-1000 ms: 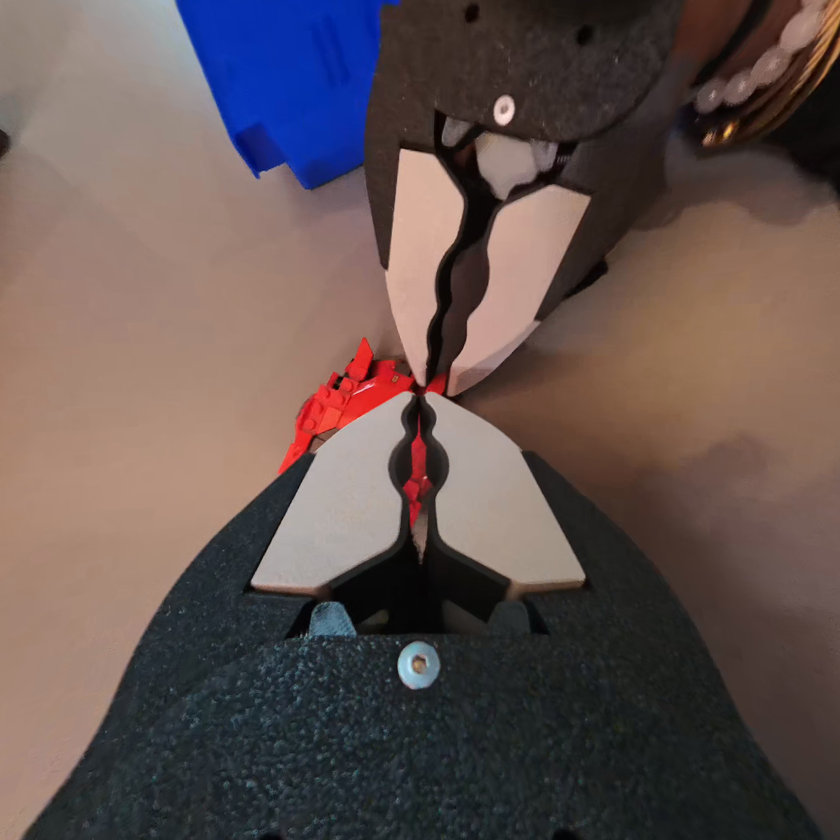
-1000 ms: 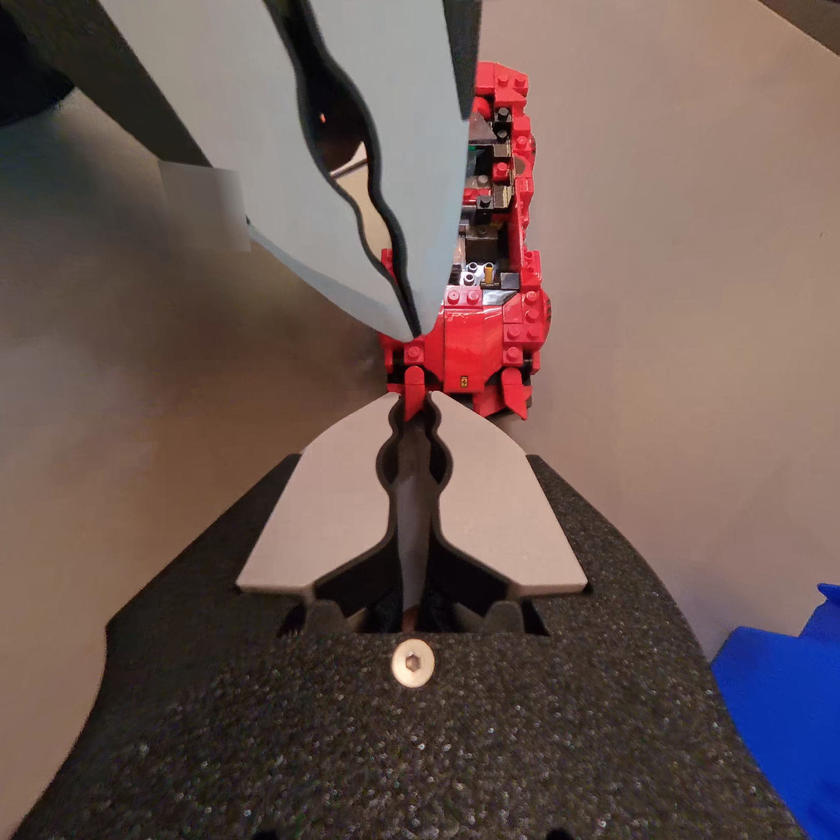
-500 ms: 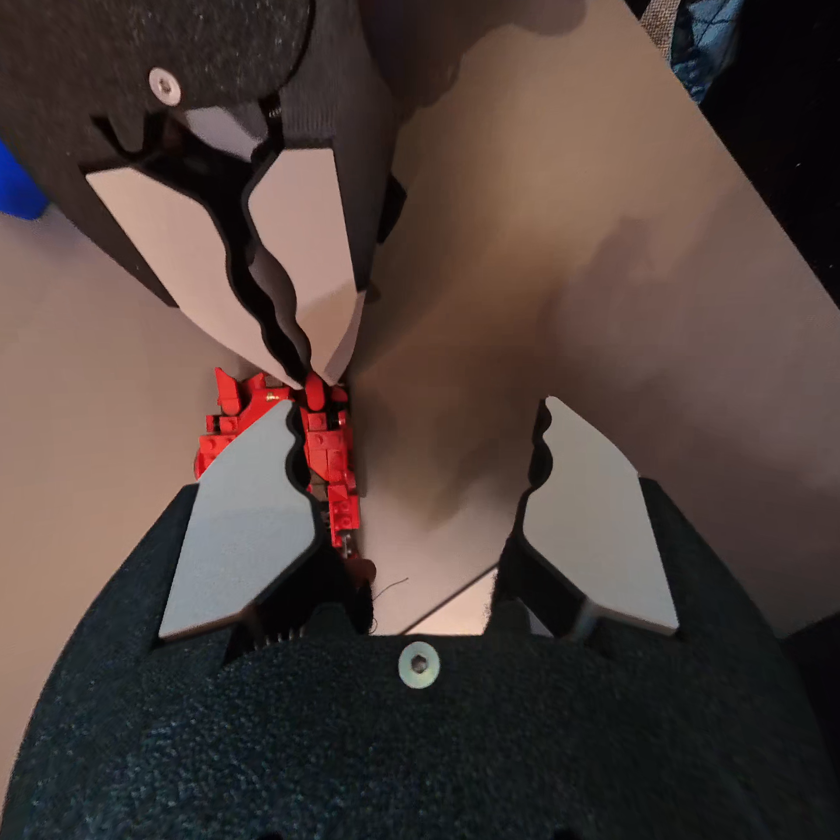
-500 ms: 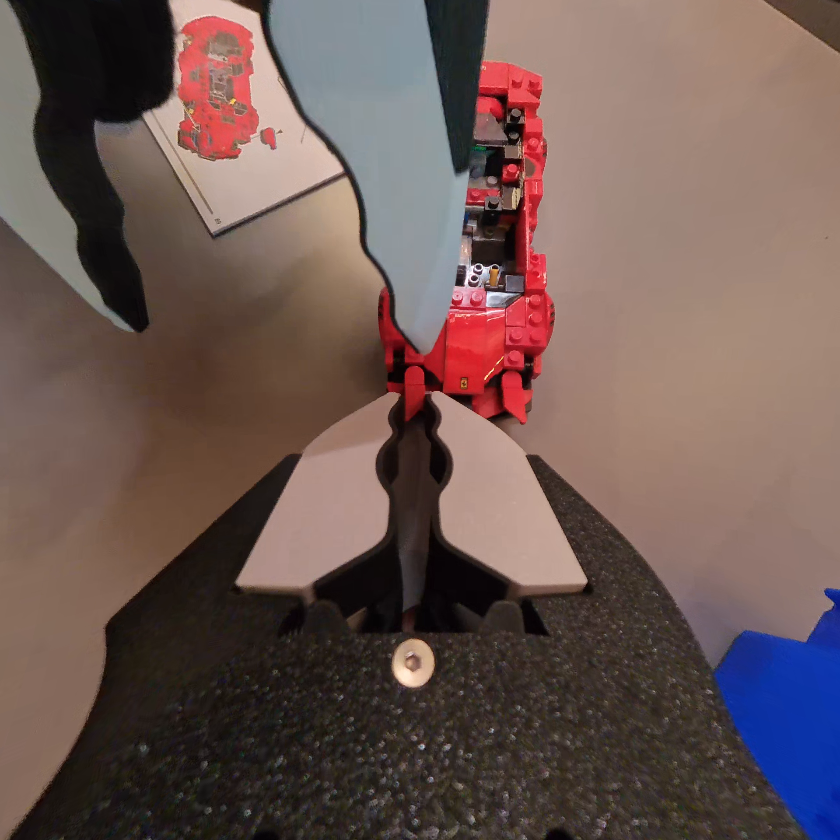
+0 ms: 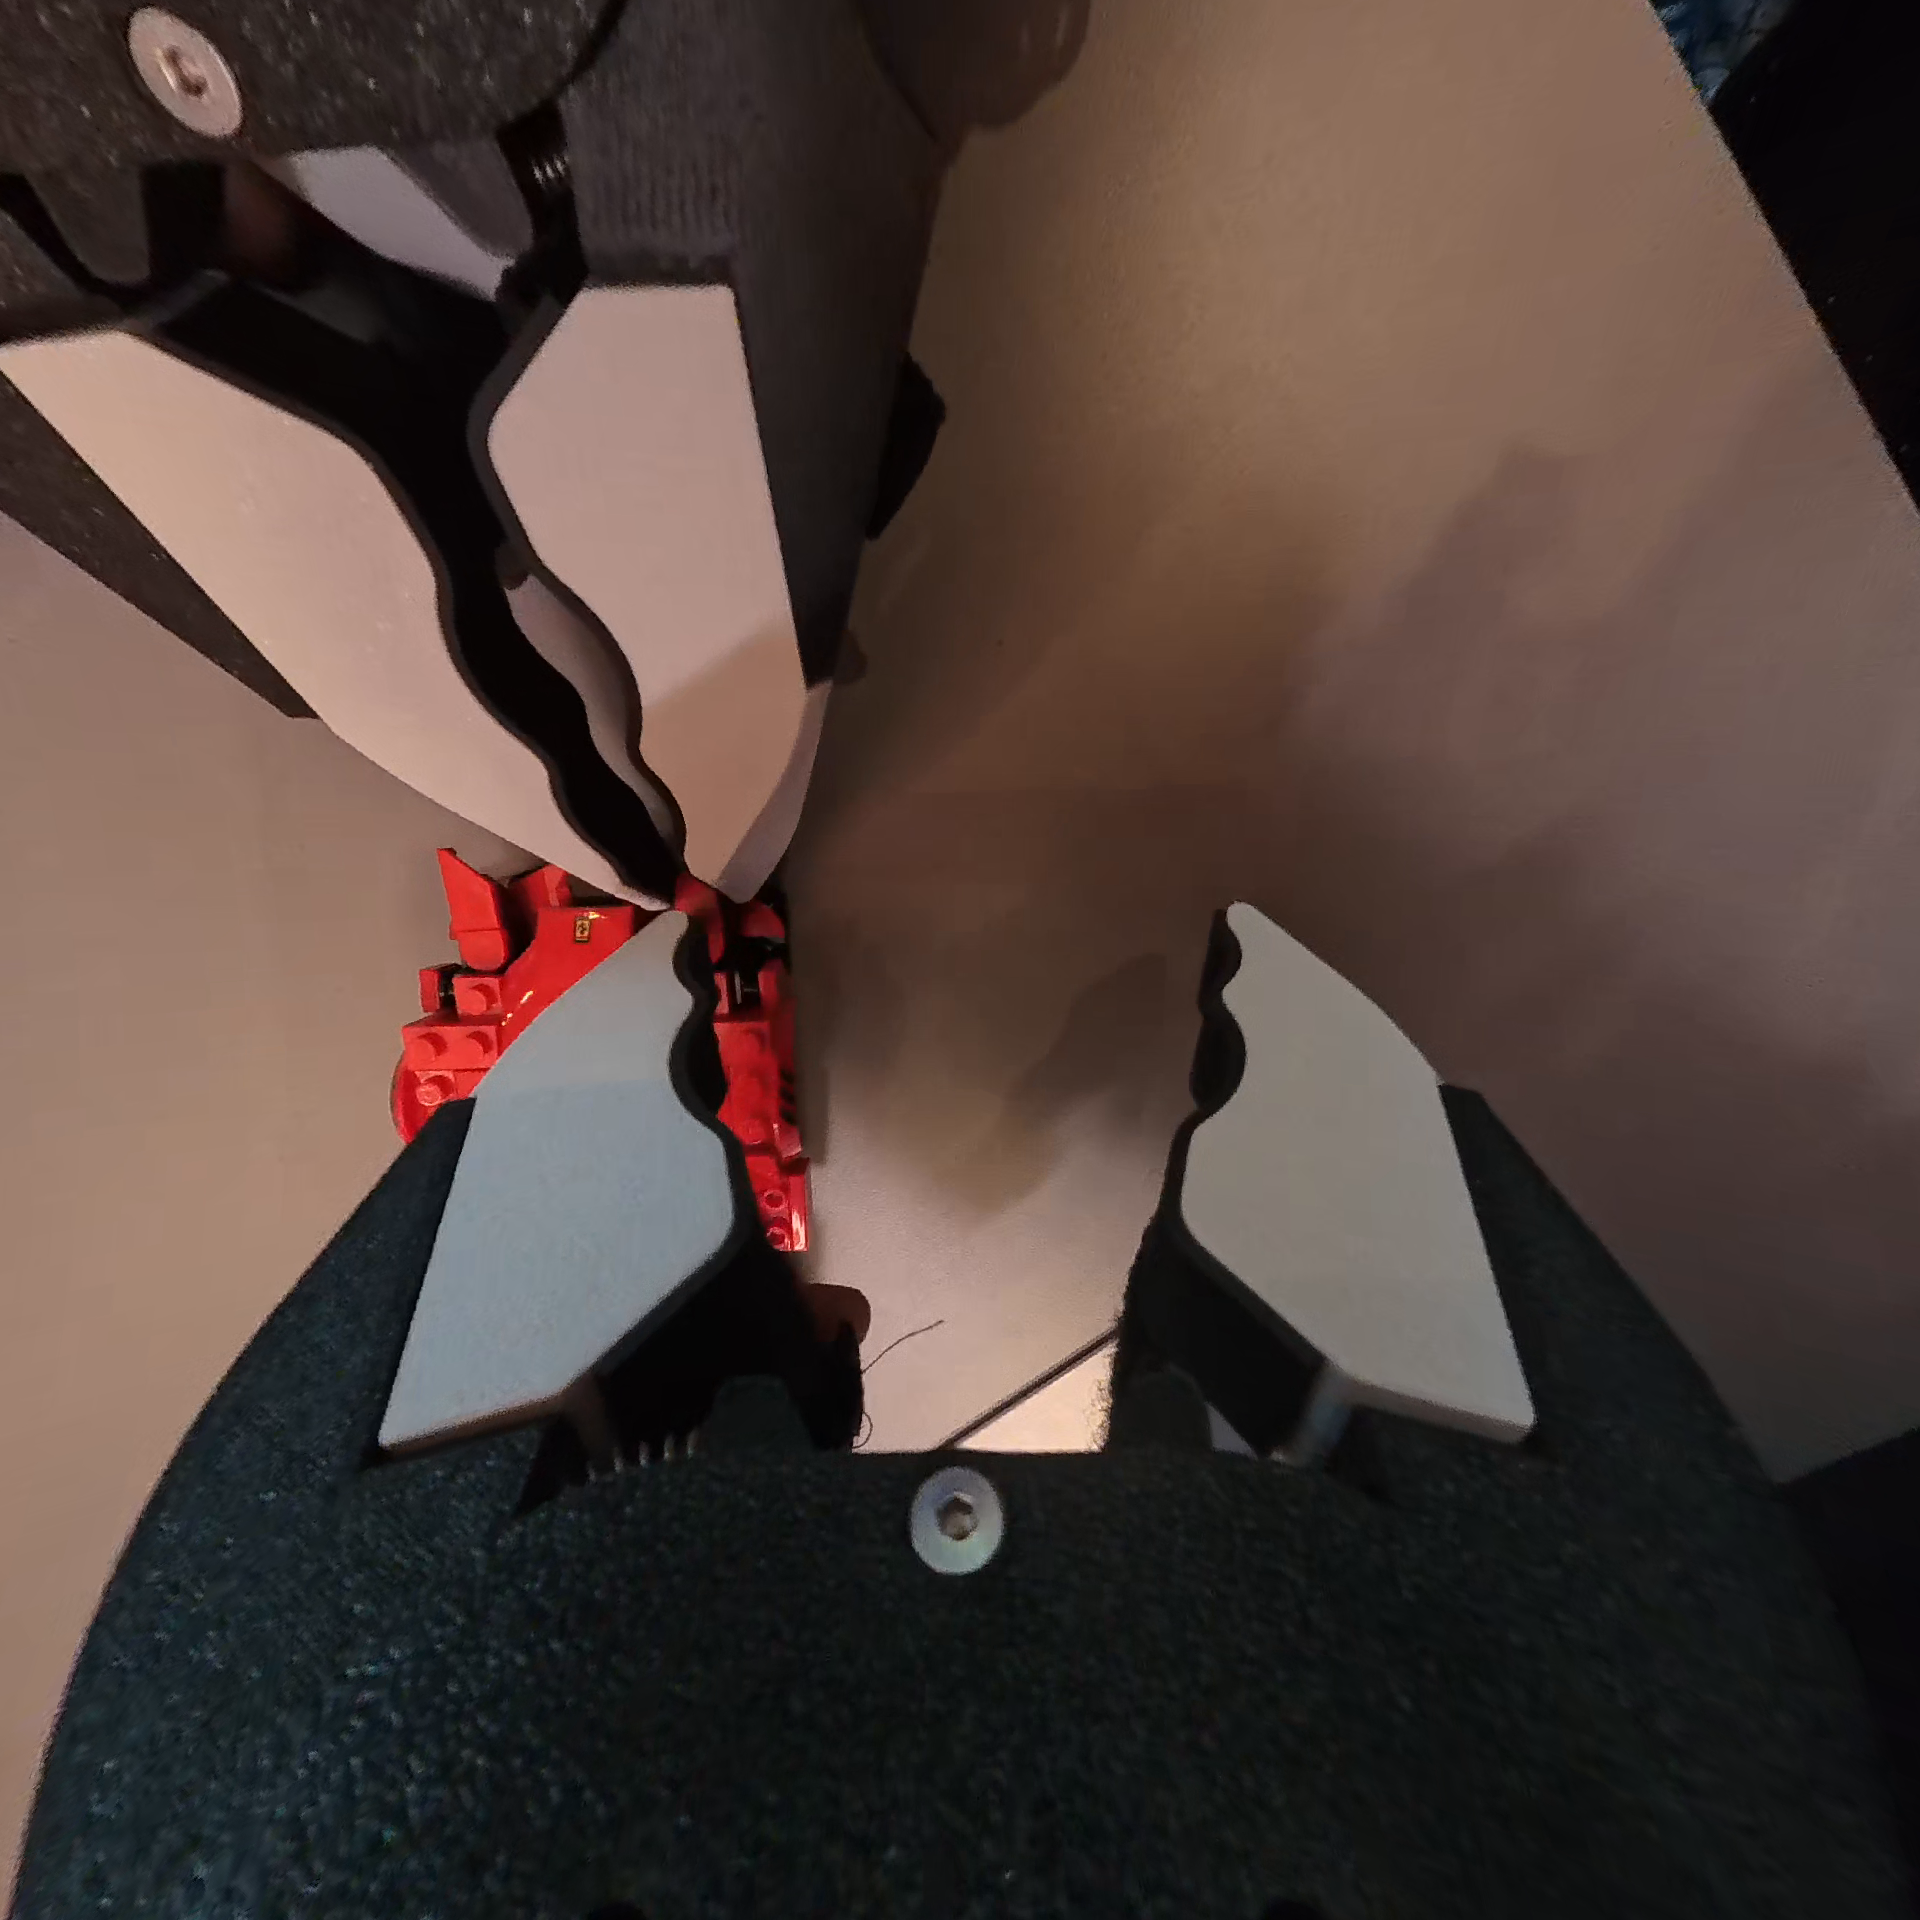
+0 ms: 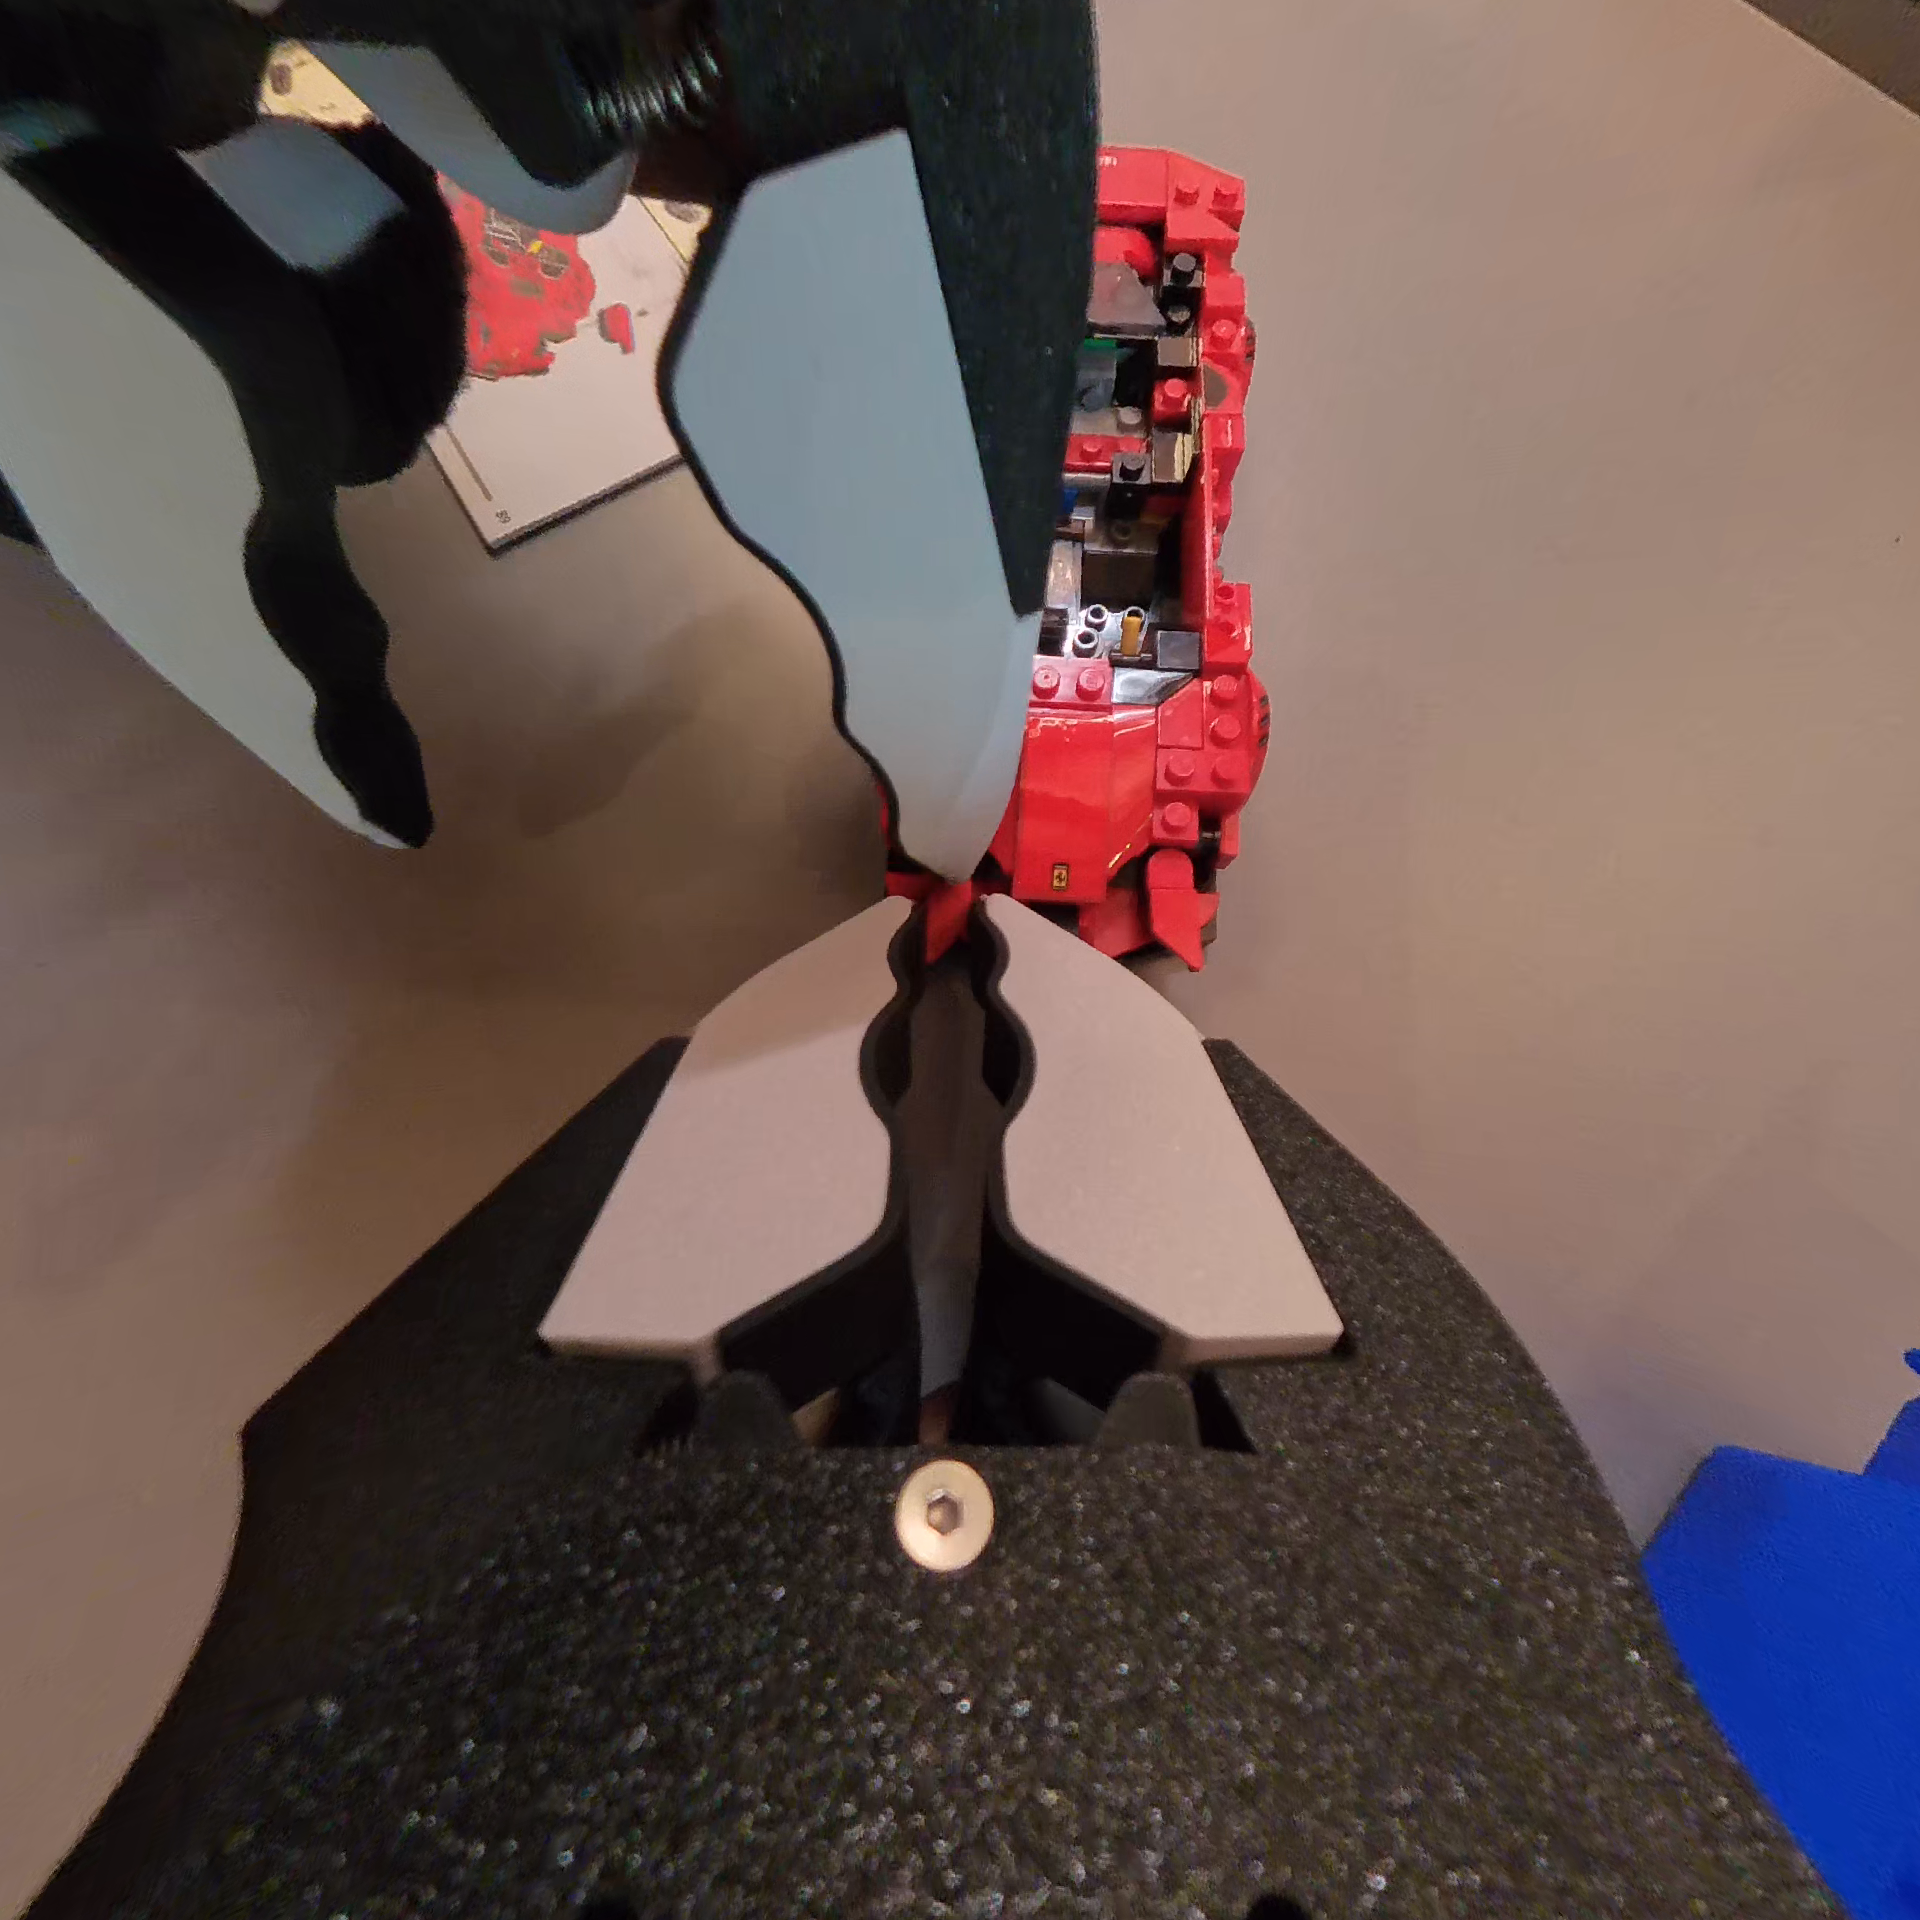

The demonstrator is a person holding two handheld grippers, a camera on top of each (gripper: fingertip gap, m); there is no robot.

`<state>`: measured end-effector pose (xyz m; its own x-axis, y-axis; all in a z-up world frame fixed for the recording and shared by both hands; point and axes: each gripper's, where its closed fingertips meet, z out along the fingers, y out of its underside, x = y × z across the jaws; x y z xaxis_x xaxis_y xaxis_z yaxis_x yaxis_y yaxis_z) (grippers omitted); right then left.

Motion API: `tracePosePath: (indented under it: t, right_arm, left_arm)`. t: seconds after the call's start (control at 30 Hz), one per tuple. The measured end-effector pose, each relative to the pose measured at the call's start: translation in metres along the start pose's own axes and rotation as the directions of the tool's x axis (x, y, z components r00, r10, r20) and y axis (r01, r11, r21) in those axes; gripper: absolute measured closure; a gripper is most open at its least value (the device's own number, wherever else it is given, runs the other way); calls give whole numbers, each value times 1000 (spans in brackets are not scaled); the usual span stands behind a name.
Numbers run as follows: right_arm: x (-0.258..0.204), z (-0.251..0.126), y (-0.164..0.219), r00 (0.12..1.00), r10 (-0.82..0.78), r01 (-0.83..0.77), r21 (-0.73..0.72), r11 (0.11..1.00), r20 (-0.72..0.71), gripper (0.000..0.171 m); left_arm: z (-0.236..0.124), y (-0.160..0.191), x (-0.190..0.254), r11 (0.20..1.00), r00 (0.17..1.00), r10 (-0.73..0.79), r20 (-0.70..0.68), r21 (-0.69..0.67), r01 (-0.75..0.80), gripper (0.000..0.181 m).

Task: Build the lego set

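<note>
A part-built red lego car (image 6: 1143, 727) lies on the beige table; in the left wrist view (image 5: 468, 997) it is mostly hidden behind my left finger. My right gripper (image 6: 940, 920) is shut on a small red piece (image 6: 943, 902) at the car's near front corner. It enters the left wrist view from the top (image 5: 707, 883), its tips pinching that piece (image 5: 694, 891). My left gripper (image 5: 956, 920) is open and empty. One of its fingertips (image 6: 935, 831) rests right above the red piece and the other hangs over bare table to the left.
An instruction booklet (image 6: 561, 416) lies open on the table behind the left gripper. A blue bin (image 6: 1787, 1621) stands at the lower right of the right wrist view. The table edge (image 5: 1766, 364) runs along the right of the left wrist view.
My left gripper has opened, letting go of the red piece it held, and swung round over the car. The right gripper has stayed shut at the car's front corner.
</note>
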<state>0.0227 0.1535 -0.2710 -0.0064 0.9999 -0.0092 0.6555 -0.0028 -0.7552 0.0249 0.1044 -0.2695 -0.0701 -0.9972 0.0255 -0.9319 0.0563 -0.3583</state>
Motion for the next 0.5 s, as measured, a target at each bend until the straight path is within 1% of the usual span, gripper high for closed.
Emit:
tracePosePath:
  t: [0.5]
  right_arm:
    - [-1, 0, -1, 1000, 7, -7, 6, 1000, 2, 163]
  left_arm:
    - [-1, 4, 0, 999, 1000, -4, 24, -46, 5, 93]
